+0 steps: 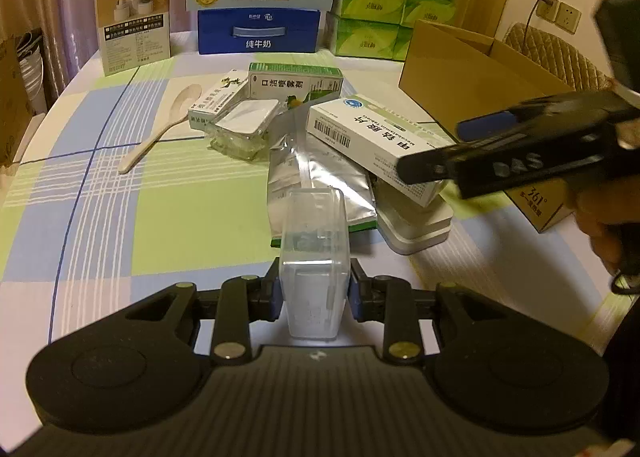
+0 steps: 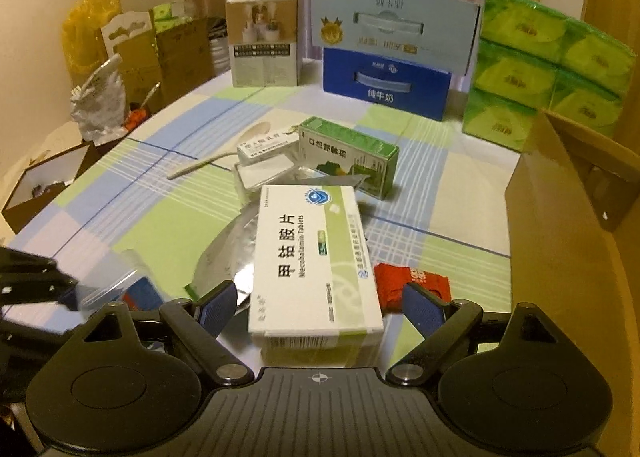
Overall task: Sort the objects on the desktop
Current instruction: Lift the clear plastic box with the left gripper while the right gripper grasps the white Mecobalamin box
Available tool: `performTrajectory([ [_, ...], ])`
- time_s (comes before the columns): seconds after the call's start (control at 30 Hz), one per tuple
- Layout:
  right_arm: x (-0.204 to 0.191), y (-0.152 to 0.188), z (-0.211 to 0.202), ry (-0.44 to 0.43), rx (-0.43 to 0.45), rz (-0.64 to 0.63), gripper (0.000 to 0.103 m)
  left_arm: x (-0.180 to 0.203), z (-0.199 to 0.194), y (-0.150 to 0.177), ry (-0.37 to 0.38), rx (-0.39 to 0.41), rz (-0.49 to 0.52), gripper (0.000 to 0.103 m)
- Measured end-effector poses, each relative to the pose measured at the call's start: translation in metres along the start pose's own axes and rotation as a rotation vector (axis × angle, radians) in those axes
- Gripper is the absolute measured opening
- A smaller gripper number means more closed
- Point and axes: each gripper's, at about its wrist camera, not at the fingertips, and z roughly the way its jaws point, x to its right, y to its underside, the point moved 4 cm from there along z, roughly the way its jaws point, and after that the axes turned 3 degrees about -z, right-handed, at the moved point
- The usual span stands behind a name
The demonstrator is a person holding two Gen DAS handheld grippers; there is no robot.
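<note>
Both grippers: left (image 1: 313,291) clamps clear case (image 1: 314,257) (lengthwise forward), right (image 2: 320,303) spread wide.

You're working in dim, warm yellowish indoor light with no single source in view. Shadows on the surface (image 1: 120,185) are soft and faint. The foil pouch (image 1: 320,177) throws back pale glare, and the clear box (image 1: 314,257) shows hazy highlights. Both fisheye views bend straight lines hard near the edges, with dark corners. Your right tool (image 1: 424,169) is smeared with blur in the left view; your left tool (image 2: 68,297) blurs in the right view. Far boxes look soft and grainy.
</note>
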Motion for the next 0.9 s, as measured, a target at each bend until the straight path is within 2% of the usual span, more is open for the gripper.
performTrajectory([
  [0.17, 0.004, -0.003, 0.017, -0.007, -0.036, 0.011, 0.08, 0.0, 0.006, 0.003, -0.001, -0.015, -0.007, 0.026],
  [0.23, 0.005, -0.004, 0.021, -0.016, -0.042, 0.019, 0.071, 0.0, 0.007, 0.003, 0.001, -0.011, -0.014, 0.026],
  [0.3, 0.004, -0.003, 0.021, -0.019, -0.045, 0.019, 0.069, -0.001, 0.007, 0.003, 0.002, -0.009, -0.019, 0.026],
  [0.6, -0.002, 0.02, -0.016, 0.009, -0.015, 0.083, 0.068, 0.001, 0.01, 0.003, -0.015, -0.006, -0.014, 0.027],
  [0.73, -0.005, 0.044, -0.037, 0.068, -0.01, 0.141, 0.068, 0.004, 0.011, 0.004, -0.02, -0.012, 0.0, 0.027],
  [0.9, -0.012, 0.077, -0.052, 0.143, -0.058, 0.193, 0.068, 0.015, 0.004, 0.013, -0.007, -0.031, 0.029, 0.027],
])
